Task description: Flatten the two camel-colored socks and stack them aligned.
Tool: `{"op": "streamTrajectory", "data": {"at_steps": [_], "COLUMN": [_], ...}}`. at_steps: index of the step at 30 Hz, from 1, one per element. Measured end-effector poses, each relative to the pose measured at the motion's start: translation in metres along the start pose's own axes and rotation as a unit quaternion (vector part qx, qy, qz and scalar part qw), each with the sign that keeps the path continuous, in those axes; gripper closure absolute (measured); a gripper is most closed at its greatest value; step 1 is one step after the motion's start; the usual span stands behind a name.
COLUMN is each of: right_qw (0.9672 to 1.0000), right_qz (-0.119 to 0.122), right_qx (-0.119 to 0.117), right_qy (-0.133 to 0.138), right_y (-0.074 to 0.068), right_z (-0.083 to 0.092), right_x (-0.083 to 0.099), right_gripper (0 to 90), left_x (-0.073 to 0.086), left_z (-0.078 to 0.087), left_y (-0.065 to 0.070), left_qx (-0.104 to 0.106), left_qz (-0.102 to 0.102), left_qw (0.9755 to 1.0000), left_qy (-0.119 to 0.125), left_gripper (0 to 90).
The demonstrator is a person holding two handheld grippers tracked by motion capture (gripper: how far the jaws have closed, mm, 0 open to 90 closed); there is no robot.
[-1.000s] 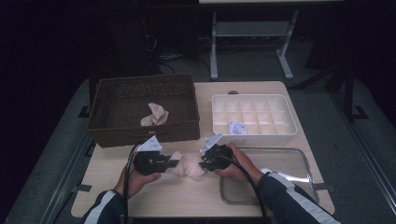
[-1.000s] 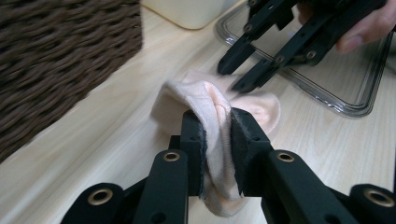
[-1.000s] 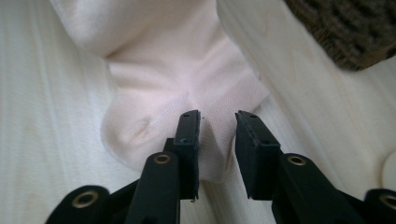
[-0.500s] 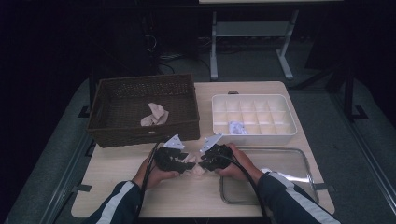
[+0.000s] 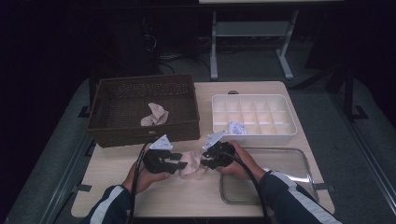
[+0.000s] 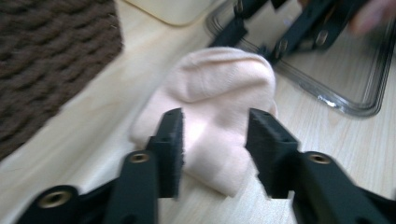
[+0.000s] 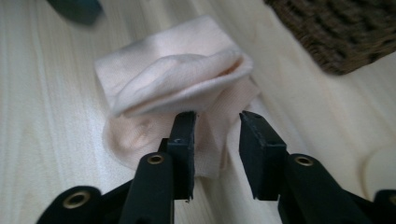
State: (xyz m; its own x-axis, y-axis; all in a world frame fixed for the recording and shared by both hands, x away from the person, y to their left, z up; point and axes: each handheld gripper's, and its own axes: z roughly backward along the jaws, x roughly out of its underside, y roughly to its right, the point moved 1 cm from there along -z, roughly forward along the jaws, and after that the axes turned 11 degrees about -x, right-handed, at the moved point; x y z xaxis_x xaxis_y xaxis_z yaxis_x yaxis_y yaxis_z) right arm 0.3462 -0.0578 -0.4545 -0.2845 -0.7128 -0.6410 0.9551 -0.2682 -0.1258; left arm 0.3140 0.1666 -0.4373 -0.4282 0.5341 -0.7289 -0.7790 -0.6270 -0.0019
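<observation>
**Pale pink sock between two parted pairs of jaws**

A pale pink sock lay crumpled on the light wooden table, a soft knit piece folded over on itself with a rounded end. In the left gripper view the sock sat just ahead of and between the jaws of the left gripper, its near edge reaching into the gap; the jaws stood apart, and their black, rough-faced pads did not press the cloth. Beyond the sock's far end the other gripper's black jaws showed, in front of a shallow metal tray with a ridged rim.

In the right gripper view the sock showed a flat squared fold at the far side and a puffed, open lip across its middle. The right gripper held its jaws parted too, the sock's near corner lying between them, not clamped.

From above, the two grippers faced each other with the sock between them. Behind them stood a dark woven wicker basket holding another pale crumpled sock, and a white plastic divided box with a small white bundle in one cell.
</observation>
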Motion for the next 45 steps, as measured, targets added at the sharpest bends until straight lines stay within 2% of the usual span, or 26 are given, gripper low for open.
{"op": "streamTrajectory", "data": {"at_steps": [1,3,5,7,8,9,10,13,15,17,19,22,25,26,27,29,30,31,32,34,36,38,39,41,43,45], "right_qw": [1.0000,1.0000,1.0000,0.9998,0.9995,0.9991,0.9984,0.9969,0.9958,0.9954,0.9965,0.9984,0.9997,0.9996,0.9998,0.9997,0.9998,0.9998,0.9997,0.9998,0.9997,0.9996,0.9997,0.9995,0.9993,0.9990], "right_qz": [-0.006,0.001,0.003,-0.004,-0.001,-0.008,-0.003,0.019,0.033,0.048,0.050,0.045,0.023,0.028,0.019,0.023,0.020,0.017,0.023,0.019,0.022,0.026,0.025,0.030,0.036,0.042], "right_qx": [-0.003,-0.003,-0.005,-0.003,0.002,0.004,0.008,0.012,0.005,0.003,0.001,0.006,-0.001,0.005,0.001,0.001,0.001,0.000,0.002,0.003,0.004,0.006,0.005,0.007,0.008,0.012], "right_qy": [0.001,-0.005,0.004,0.019,0.031,0.042,0.055,0.075,0.085,0.083,0.067,0.032,0.005,-0.004,-0.004,-0.005,-0.007,-0.006,-0.006,-0.008,-0.008,-0.005,-0.005,-0.008,-0.007,-0.002], "right_y": [-0.001,-0.001,-0.001,-0.002,-0.001,-0.003,-0.005,-0.015,-0.025,-0.031,-0.033,-0.028,-0.020,-0.017,-0.017,-0.015,-0.016,-0.016,-0.016,-0.017,-0.017,-0.018,-0.018,-0.019,-0.020,-0.020], "right_z": [0.003,0.009,0.016,0.025,0.029,0.032,0.034,0.035,0.030,0.023,0.014,-0.001,-0.012,-0.015,-0.015,-0.015,-0.015,-0.015,-0.016,-0.016,-0.016,-0.017,-0.017,-0.017,-0.016,-0.013], "right_x": [-0.001,0.000,-0.001,-0.002,-0.003,-0.005,-0.007,-0.014,-0.021,-0.025,-0.026,-0.022,-0.013,-0.010,-0.009,-0.008,-0.008,-0.008,-0.007,-0.008,-0.008,-0.007,-0.008,-0.008,-0.009,-0.010], "right_gripper": [64.5,63.2,63.4,65.8,68.9,72.4,75.8,79.1,80.1,79.7,79.6,79.3,78.9,78.8,78.8,78.9,78.8,78.8,78.8,78.8,78.8,79.1,79.2,79.1,79.4,80.4], "left_x": [0.001,0.003,0.007,0.010,0.010,0.010,0.010,0.012,0.013,0.014,0.015,0.017,0.020,0.021,0.021,0.023,0.023,0.024,0.025,0.027,0.029,0.029,0.028,0.028,0.026,0.027], "left_z": [-0.003,-0.010,-0.018,-0.021,-0.022,-0.022,-0.022,-0.022,-0.022,-0.022,-0.022,-0.019,-0.018,-0.017,-0.016,-0.015,-0.014,-0.013,-0.011,-0.009,-0.010,-0.015,-0.018,-0.023,-0.024,-0.024], "left_y": [0.003,0.006,0.011,0.013,0.014,0.015,0.015,0.017,0.017,0.016,0.016,0.015,0.013,0.013,0.013,0.010,0.007,0.005,0.002,-0.006,-0.009,-0.007,-0.006,-0.003,-0.002,-0.002], "left_qx": [-0.005,-0.003,-0.008,-0.008,-0.007,-0.006,-0.009,-0.011,-0.010,-0.010,-0.008,-0.009,-0.006,-0.006,-0.006,-0.003,-0.015,-0.028,-0.036,-0.048,-0.044,-0.040,-0.039,-0.038,-0.042,-0.042], "left_qz": [-0.006,-0.025,-0.042,-0.053,-0.046,-0.051,-0.055,-0.056,-0.051,-0.053,-0.051,-0.070,-0.064,-0.064,-0.063,-0.043,-0.036,-0.023,-0.005,0.034,0.052,0.059,0.051,0.050,0.039,0.037], "left_qw": [1.0000,0.9995,0.9985,0.9978,0.9983,0.9980,0.9978,0.9976,0.9980,0.9978,0.9979,0.9965,0.9971,0.9972,0.9972,0.9984,0.9986,0.9988,0.9990,0.9982,0.9975,0.9973,0.9976,0.9977,0.9980,0.9981], "left_qy": [-0.004,-0.017,-0.035,-0.040,-0.036,-0.037,-0.038,-0.040,-0.037,-0.038,-0.038,-0.044,-0.040,-0.039,-0.039,-0.037,-0.037,-0.032,-0.027,-0.016,-0.017,-0.018,-0.025,-0.026,-0.027,-0.027], "left_gripper": [60.5,63.0,63.5,63.8,64.2,65.5,66.0,65.9,65.5,64.8,64.5,63.9,63.3,63.1,62.7,59.4,56.5,49.5,42.5,38.9,35.5,33.9,33.6,36.2,37.8,40.6]}}
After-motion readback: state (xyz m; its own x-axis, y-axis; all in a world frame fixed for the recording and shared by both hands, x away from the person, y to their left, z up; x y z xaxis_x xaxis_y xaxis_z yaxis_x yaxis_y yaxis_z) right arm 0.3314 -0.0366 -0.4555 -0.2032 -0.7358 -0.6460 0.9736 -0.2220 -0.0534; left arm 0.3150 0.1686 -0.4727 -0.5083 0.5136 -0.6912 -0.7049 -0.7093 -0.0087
